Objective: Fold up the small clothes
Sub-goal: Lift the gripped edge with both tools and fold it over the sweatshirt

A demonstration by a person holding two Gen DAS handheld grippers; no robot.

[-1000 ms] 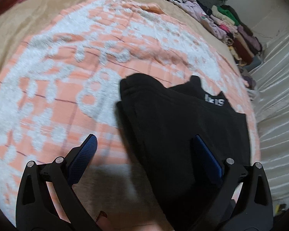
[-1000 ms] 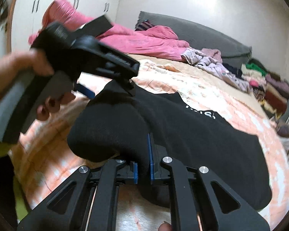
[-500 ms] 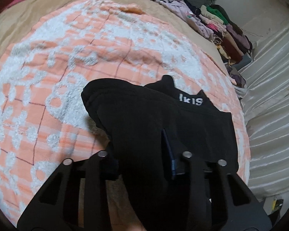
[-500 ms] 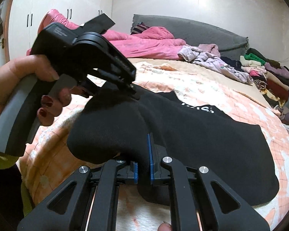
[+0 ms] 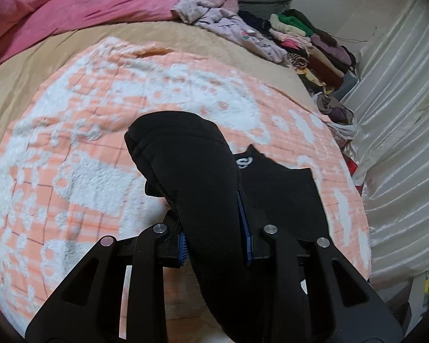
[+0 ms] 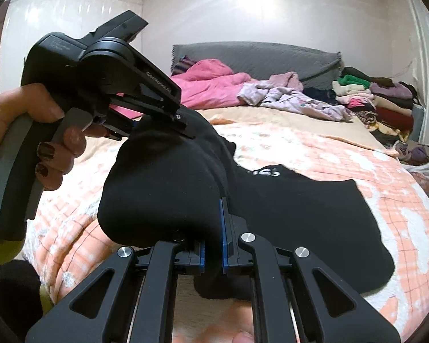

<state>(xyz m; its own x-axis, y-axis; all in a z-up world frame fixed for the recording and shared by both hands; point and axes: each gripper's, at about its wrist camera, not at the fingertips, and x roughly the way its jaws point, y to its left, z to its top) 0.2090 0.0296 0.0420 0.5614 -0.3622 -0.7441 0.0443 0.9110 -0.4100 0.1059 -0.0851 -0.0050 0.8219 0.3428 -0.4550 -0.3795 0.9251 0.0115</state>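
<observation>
Above one orange blanket (image 5: 105, 131), two tools (image 5: 216, 238) (image 6: 213, 253) pinch one black garment (image 6: 163, 188).

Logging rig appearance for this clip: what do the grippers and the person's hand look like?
Both grippers, left gripper and right gripper, are matte black linkages with triangular cut-outs, silver pivot screws and blue finger pads. The left handle is grey and black with faint lettering. The left hand has dark-painted nails and a yellow-green sleeve.
</observation>
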